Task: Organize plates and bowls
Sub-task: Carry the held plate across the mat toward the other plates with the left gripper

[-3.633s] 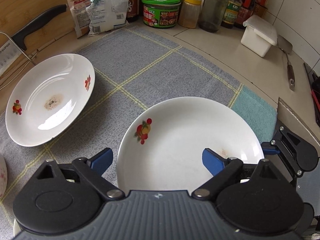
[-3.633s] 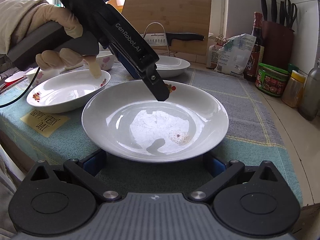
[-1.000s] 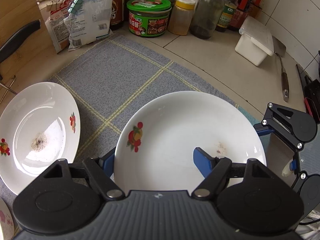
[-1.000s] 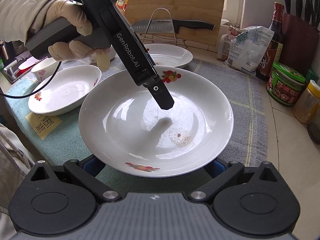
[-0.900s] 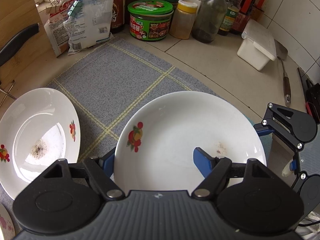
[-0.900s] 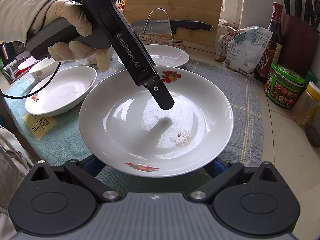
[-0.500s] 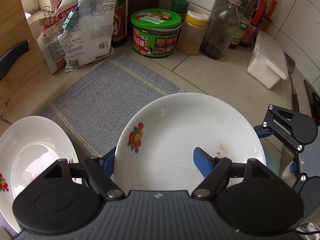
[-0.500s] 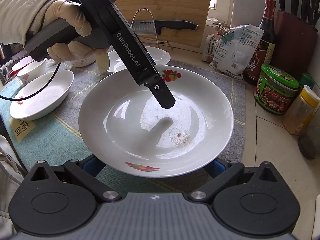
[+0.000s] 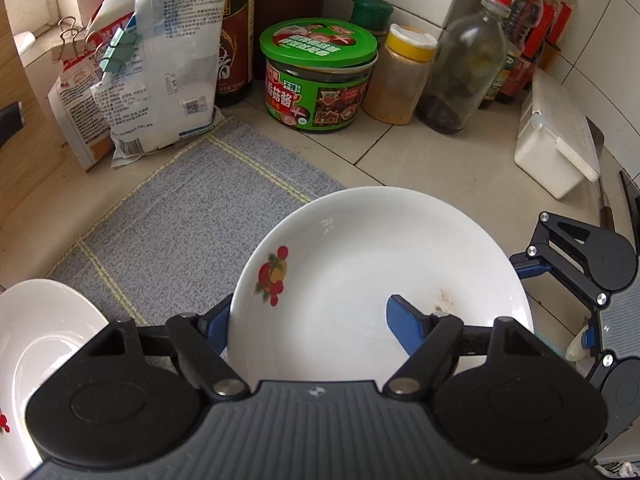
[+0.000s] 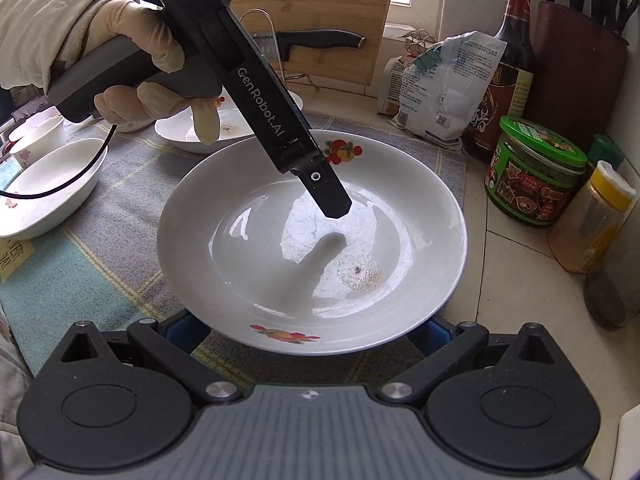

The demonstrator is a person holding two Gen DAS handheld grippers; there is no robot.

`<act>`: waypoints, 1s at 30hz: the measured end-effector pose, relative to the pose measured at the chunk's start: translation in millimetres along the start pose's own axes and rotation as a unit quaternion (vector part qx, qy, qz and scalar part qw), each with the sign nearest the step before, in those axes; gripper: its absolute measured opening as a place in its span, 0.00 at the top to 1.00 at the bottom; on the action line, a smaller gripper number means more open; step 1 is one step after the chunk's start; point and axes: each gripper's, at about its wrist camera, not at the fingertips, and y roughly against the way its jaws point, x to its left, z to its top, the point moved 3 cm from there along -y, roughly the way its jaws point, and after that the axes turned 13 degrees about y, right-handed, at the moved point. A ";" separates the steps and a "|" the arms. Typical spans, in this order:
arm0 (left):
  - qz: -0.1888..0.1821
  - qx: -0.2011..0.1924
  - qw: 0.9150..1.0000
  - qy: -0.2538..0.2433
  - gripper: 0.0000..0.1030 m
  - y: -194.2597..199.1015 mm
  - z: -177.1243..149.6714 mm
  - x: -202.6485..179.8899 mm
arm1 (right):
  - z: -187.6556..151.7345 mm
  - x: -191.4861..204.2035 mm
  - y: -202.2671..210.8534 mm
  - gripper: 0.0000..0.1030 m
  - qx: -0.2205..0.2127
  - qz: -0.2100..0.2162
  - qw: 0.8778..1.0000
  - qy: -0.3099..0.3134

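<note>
- Gripped the plate [image 9: 360,264] in the left gripper [image 9: 308,316], clamped firm on the rim with one blue finger laid inside the well and the other tucked beneath the edge.
- Held it lifted and near level above the far corner of the grey mat [image 9: 180,208] and the bare counter tile [image 9: 440,160], a little short of the green-lidded tub [image 9: 318,76].
- Kept the right gripper [image 10: 312,330] low at the opposite rim, spread wide and mostly under the plate. Could not tell whether pressing, cradling from below or merely close.
- Judged as mid-transfer: lifted off the mat, not yet set down or stacked.
- Called next for choosing a landing place, possibly on the second plate [image 9: 40,340], though nothing in view settled that.
- Called then for lowering level, with both sides kept even, and loosening the clamp only once the weight rested on something.
- Worth noting: a brownish speck in the well, so perhaps not a clean stack.
- Hidden beneath the plate: its underside, the tip of the lower left finger and most of both right fingers.
- Cut off at the frame edge and behind the gripper body: the second plate.
- Partly masked by the gloved hand [image 10: 132,60]: a shallow dish [image 10: 52,184] and small cups [image 10: 36,136].
</note>
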 end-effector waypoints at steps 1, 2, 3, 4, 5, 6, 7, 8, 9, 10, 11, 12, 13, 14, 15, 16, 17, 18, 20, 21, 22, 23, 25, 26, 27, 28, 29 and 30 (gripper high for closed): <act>0.000 0.000 1.000 -0.001 0.25 -1.4 0.9 -0.2 | -0.5 -2.3 -1.2 0.00 0.000 0.000 1.000 -0.001; 0.001 0.000 1.000 -0.003 0.25 -3.2 2.0 -0.2 | -0.8 -4.1 -2.1 0.00 0.001 -0.001 1.000 -0.001; 0.001 0.000 1.000 -0.002 0.25 -4.7 2.9 -0.2 | -1.0 -5.7 -3.0 0.00 0.001 -0.001 1.000 0.000; 0.000 0.000 1.000 -0.002 0.25 -6.3 4.1 0.1 | -1.5 -7.2 -3.7 0.00 0.002 -0.001 1.000 0.000; 0.000 0.000 1.000 0.000 0.25 -7.6 4.7 0.3 | -1.9 -8.3 -4.5 0.00 0.003 -0.001 1.000 0.000; 0.000 0.000 1.000 0.002 0.25 -9.4 5.8 1.2 | -2.0 -9.8 -6.0 0.00 0.003 -0.001 1.000 0.000; 0.000 0.000 1.000 0.002 0.25 -11.0 6.3 1.8 | -2.2 -10.9 -7.2 0.00 0.004 -0.001 1.000 -0.001; 0.000 0.001 1.000 0.003 0.25 -12.5 6.9 2.5 | -2.5 -11.6 -8.1 0.00 0.004 -0.001 1.000 -0.001; 0.001 0.001 1.000 0.005 0.25 -13.5 7.0 3.0 | -3.0 -12.7 -9.5 0.00 0.005 -0.001 1.000 -0.001; 0.001 0.002 1.000 0.005 0.25 -14.4 7.2 3.3 | -3.1 -13.3 -10.5 0.00 0.006 -0.001 1.000 -0.001; 0.000 0.002 1.000 0.005 0.25 -15.6 7.6 3.9 | -3.2 -13.5 -11.5 0.00 0.006 -0.001 1.000 0.000; 0.000 0.003 1.000 0.006 0.25 -16.6 7.8 4.3 | -3.1 -13.4 -12.0 0.00 0.007 -0.001 1.000 0.001; 0.000 0.003 1.000 0.007 0.25 -17.1 8.1 4.6 | -2.8 -13.9 -12.9 0.00 0.007 -0.001 1.000 0.001; 0.000 0.004 1.000 0.008 0.25 -17.9 8.4 4.7 | -2.7 -14.0 -13.4 0.00 0.007 0.000 1.000 0.001; 0.001 0.004 1.000 0.009 0.25 -18.5 8.7 4.6 | -2.5 -14.4 -14.2 0.00 0.008 0.000 1.000 0.001; 0.002 0.003 1.000 0.008 0.25 -18.9 8.5 4.3 | -2.7 -14.8 -14.8 0.00 0.009 0.001 1.000 0.001; 0.002 0.003 1.000 0.008 0.25 -19.6 8.8 4.1 | -2.6 -14.8 -15.1 0.00 0.009 0.001 1.000 0.001; 0.003 0.003 1.000 0.008 0.25 -20.0 9.1 4.1 | -2.4 -14.7 -15.2 0.00 0.010 0.000 1.000 0.002; 0.003 0.003 1.000 0.008 0.25 -20.7 9.4 3.9 | -1.8 -15.2 -16.0 0.00 0.011 -0.001 1.000 0.003; 0.002 0.002 1.000 0.007 0.25 -20.9 9.6 3.8 | -1.7 -15.2 -16.1 0.00 0.011 -0.001 1.000 0.003; 0.002 0.003 1.000 0.008 0.25 -21.2 10.0 3.7 | -1.7 -15.3 -16.1 0.00 0.011 -0.002 1.000 0.003; 0.002 0.002 1.000 0.009 0.25 -21.3 10.1 3.5 | -1.5 -15.5 -16.4 0.00 0.011 -0.002 1.000 0.003; 0.001 0.002 1.000 0.007 0.25 -21.9 10.1 3.3 | -1.6 -14.8 -15.6 0.00 0.012 -0.004 1.000 0.004; 0.002 0.003 1.000 0.007 0.25 -22.6 10.2 3.3 | -1.6 -15.0 -15.8 0.00 0.012 -0.004 1.000 0.005; 0.003 0.002 1.000 0.006 0.25 -23.2 10.1 3.2 | -1.5 -14.9 -15.8 0.00 0.013 -0.004 1.000 0.006; 0.004 0.001 1.000 0.004 0.25 -23.5 9.9 2.9 | -1.2 -15.1 -16.4 0.00 0.013 -0.004 1.000 0.007; 0.005 0.000 1.000 0.003 0.25 -23.7 9.8 2.6 | -1.0 -14.9 -16.4 0.00 0.013 -0.004 1.000 0.006; 0.006 0.000 1.000 0.003 0.25 -23.9 9.9 2.3 | -0.7 -14.6 -16.2 0.00 0.013 -0.004 1.000 0.005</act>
